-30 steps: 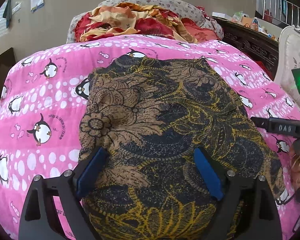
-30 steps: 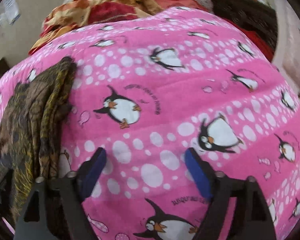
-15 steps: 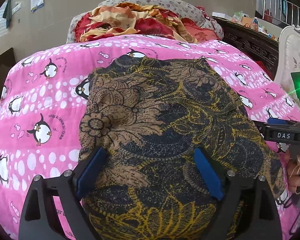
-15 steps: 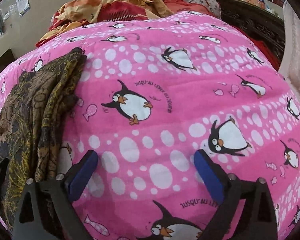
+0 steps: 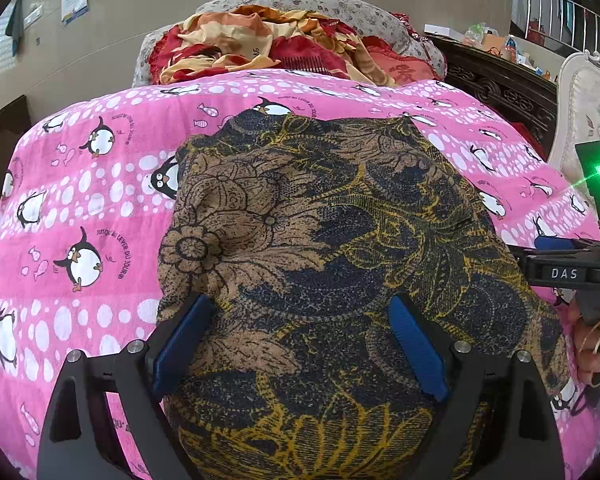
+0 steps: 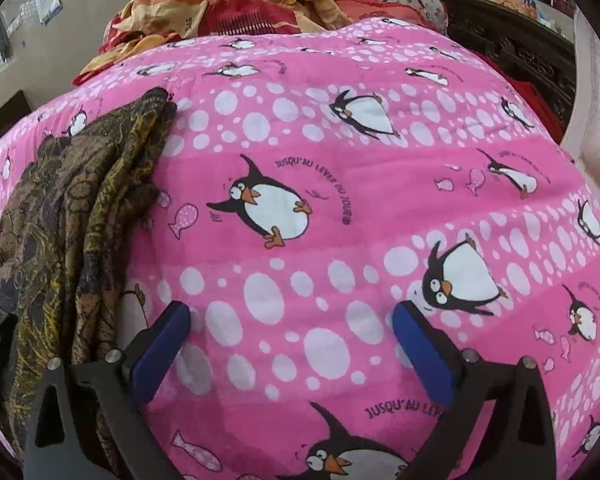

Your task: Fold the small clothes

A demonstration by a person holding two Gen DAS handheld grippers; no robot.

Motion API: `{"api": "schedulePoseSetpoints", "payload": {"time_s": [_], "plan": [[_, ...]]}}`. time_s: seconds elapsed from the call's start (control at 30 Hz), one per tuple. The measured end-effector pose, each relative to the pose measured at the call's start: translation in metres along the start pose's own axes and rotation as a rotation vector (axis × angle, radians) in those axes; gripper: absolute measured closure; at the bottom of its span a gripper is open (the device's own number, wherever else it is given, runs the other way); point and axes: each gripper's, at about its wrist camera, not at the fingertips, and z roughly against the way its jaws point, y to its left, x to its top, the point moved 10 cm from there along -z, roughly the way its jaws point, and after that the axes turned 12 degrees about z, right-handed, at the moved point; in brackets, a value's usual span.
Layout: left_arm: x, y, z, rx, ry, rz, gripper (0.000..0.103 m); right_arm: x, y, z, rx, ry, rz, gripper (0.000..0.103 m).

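Left gripper (image 5: 300, 340) was spread wide over the near part of the dark floral garment (image 5: 340, 240), nothing pinched. The garment lay folded flat on the pink penguin blanket (image 5: 80, 200). Right gripper (image 6: 292, 344) was also wide, over bare blanket (image 6: 300, 160), with the garment (image 6: 80, 200) just left of it. Red-and-yellow bedding (image 5: 260, 44) was heaped at the blanket's far end.

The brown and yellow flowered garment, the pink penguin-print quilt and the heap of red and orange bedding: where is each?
Brown and yellow flowered garment (image 5: 340, 248): left wrist view, middle of its top layer.
Pink penguin-print quilt (image 6: 340, 184): right wrist view, bare middle stretch.
Heap of red and orange bedding (image 5: 268, 46): left wrist view, its crumpled middle.
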Motion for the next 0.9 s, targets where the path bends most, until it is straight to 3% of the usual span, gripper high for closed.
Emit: {"api": "schedulePoseSetpoints", "payload": {"time_s": [0.23, 0.33, 0.43, 0.5, 0.6, 0.9], "plan": [[0.000, 0.000, 0.000, 0.000, 0.000, 0.000, 0.029, 0.001, 0.002, -0.005, -0.019, 0.041, 0.012, 0.000], [0.000, 0.000, 0.000, 0.000, 0.000, 0.000, 0.029, 0.003, 0.001, -0.007, 0.024, 0.125, -0.016, 0.000], [0.000, 0.000, 0.000, 0.000, 0.000, 0.000, 0.029, 0.010, -0.005, -0.005, 0.152, 0.209, -0.147, 0.000], [0.000, 0.000, 0.000, 0.000, 0.000, 0.000, 0.029, 0.018, -0.003, -0.001, 0.339, 0.236, -0.284, 0.000], [0.000, 0.000, 0.000, 0.000, 0.000, 0.000, 0.029, 0.028, -0.003, 0.001, 0.515, 0.260, -0.391, 0.000], [0.000, 0.000, 0.000, 0.000, 0.000, 0.000, 0.029, 0.034, 0.010, -0.013, 0.718, 0.346, -0.249, 0.000]]}}
